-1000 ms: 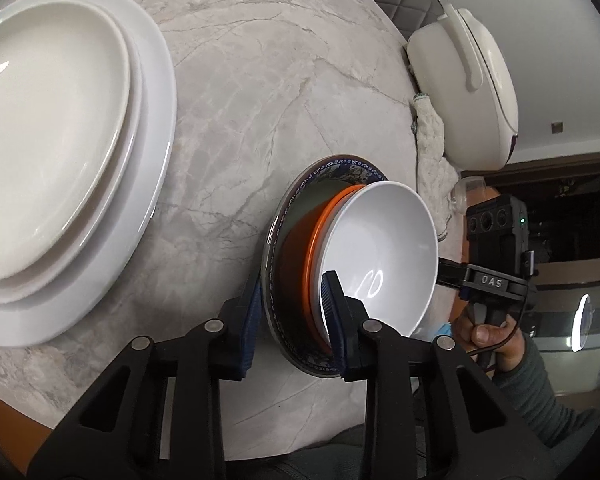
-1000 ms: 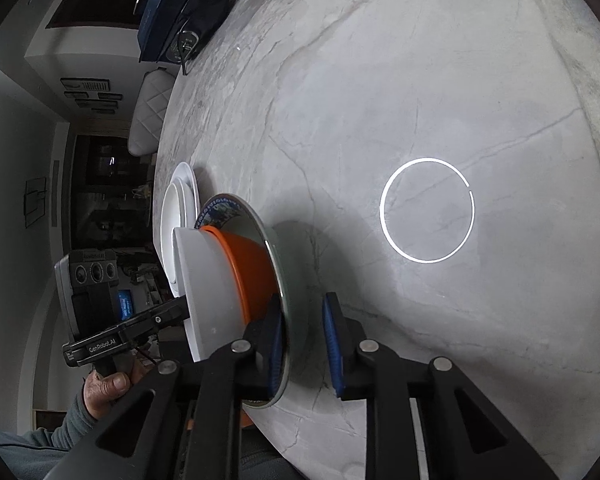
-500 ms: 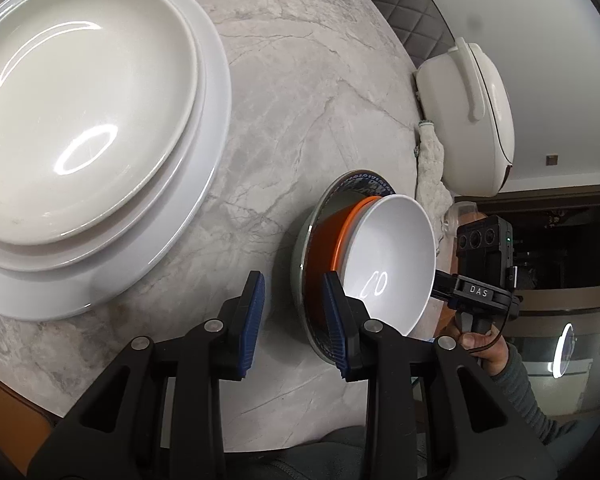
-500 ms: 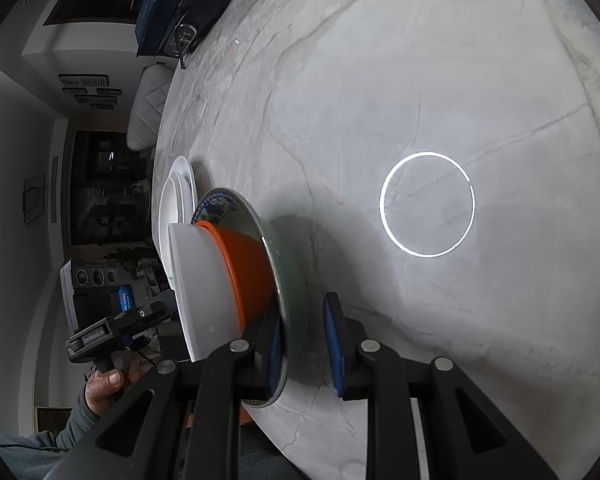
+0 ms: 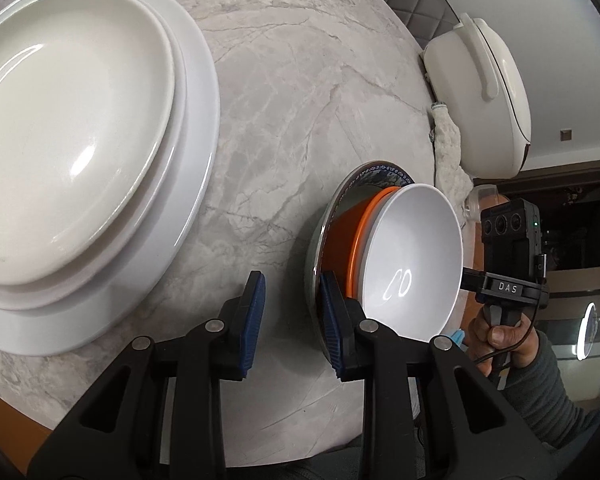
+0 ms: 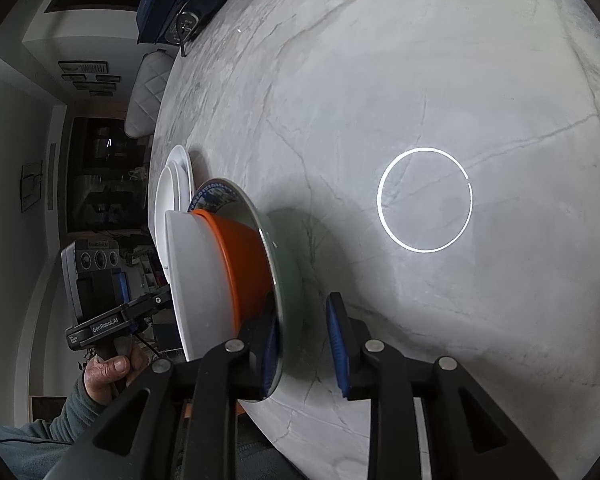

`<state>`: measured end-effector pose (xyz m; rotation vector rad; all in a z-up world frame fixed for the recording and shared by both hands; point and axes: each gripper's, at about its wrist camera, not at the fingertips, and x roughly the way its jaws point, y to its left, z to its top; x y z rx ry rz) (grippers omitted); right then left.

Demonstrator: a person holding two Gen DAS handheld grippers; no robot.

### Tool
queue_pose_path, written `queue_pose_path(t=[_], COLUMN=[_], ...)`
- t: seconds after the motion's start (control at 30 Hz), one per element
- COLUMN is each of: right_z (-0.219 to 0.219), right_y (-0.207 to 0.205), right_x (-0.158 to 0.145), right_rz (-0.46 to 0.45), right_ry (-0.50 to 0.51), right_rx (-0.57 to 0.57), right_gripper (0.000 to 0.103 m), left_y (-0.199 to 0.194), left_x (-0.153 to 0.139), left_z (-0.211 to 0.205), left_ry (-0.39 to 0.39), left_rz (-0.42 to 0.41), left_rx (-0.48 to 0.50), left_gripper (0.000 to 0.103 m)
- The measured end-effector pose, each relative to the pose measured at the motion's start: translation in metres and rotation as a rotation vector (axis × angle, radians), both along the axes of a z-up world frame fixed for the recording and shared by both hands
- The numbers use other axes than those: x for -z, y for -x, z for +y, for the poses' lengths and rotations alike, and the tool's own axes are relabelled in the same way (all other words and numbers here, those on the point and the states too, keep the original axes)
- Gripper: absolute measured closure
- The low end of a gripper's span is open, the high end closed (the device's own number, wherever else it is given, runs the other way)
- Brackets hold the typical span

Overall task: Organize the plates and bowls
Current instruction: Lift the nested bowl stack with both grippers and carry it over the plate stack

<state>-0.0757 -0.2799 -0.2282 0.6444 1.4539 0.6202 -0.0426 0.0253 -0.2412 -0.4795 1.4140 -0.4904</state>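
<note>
A blue-patterned plate (image 5: 374, 172) lies on the marble table with an orange bowl (image 5: 354, 236) and a white bowl (image 5: 414, 260) nested on it. My left gripper (image 5: 292, 316) is open and empty beside the plate's rim, its right finger next to the rim. A stack of white plates (image 5: 80, 140) lies to its left. In the right wrist view my right gripper (image 6: 304, 344) is open with the patterned plate's rim (image 6: 278, 280) between its fingers. The orange bowl (image 6: 240, 264) and the white bowl (image 6: 196, 280) rest on the plate, and the white stack (image 6: 172, 192) lies beyond.
A white lidded pot (image 5: 480, 96) and a crumpled cloth (image 5: 448, 156) sit at the table's far edge. A dark blue bag (image 6: 180, 0) lies far across the marble table (image 6: 380, 100). A ring of light (image 6: 424, 200) reflects on the marble.
My left gripper has let go of the patterned plate's rim and drawn back to the left of it. The right gripper still straddles the opposite rim.
</note>
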Motion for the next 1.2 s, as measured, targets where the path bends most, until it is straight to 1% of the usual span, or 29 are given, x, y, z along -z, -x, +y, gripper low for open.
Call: queue_pose_path(t=[0.03,0.1,0.13,0.17,0.2,0.23,0.33,0.8,1.07,1.2], right_z=[0.001,0.005,0.007,0.008,0.009,0.009,0.009,0.005,0.005,0.005], right_y=[0.0,-0.001,-0.001,0.0,0.0,0.0,0.002,0.009,0.008,0.008], right_x=[-0.001,-0.004,-0.006,-0.008,-0.008,-0.008,-0.009,-0.01,-0.012,-0.015], right_rz=[-0.006,-0.021,-0.031,-0.037,-0.039,-0.041,-0.046,-0.03,-0.013,-0.002], right_ry=[0.003,0.001,0.007,0.02,0.027,0.029,0.031,0.061,0.082,0.094], right_rx=[-0.01,-0.026,-0.033,-0.037,-0.038,-0.034,-0.024,0.034,0.057,0.063], right_gripper=[0.08,0.089,0.09,0.09,0.09,0.09,0.09,0.089,0.089,0.089], left_y=[-0.001,-0.003,-0.003,-0.004,-0.005,-0.007,-0.011,-0.009,-0.011,-0.012], left_x=[-0.002,-0.007,-0.01,-0.013,-0.016,-0.017,-0.017,-0.021,-0.017,-0.022], left_z=[-0.002,-0.01,-0.015,-0.019,-0.024,-0.026,-0.027,-0.04,-0.037,-0.037], left_ry=[-0.012,-0.04,-0.056,-0.07,-0.09,-0.104,-0.091,-0.106,-0.088,-0.079], left_rz=[-0.013,-0.039,-0.052,-0.061,-0.068,-0.07,-0.052,-0.046,-0.006,-0.01], left_rx=[0.013,0.046,0.069,0.09,0.107,0.114,0.106,0.111,0.081,0.074], left_gripper=[0.082,0.087,0.093,0.097,0.097,0.098,0.098,0.098,0.098,0.099])
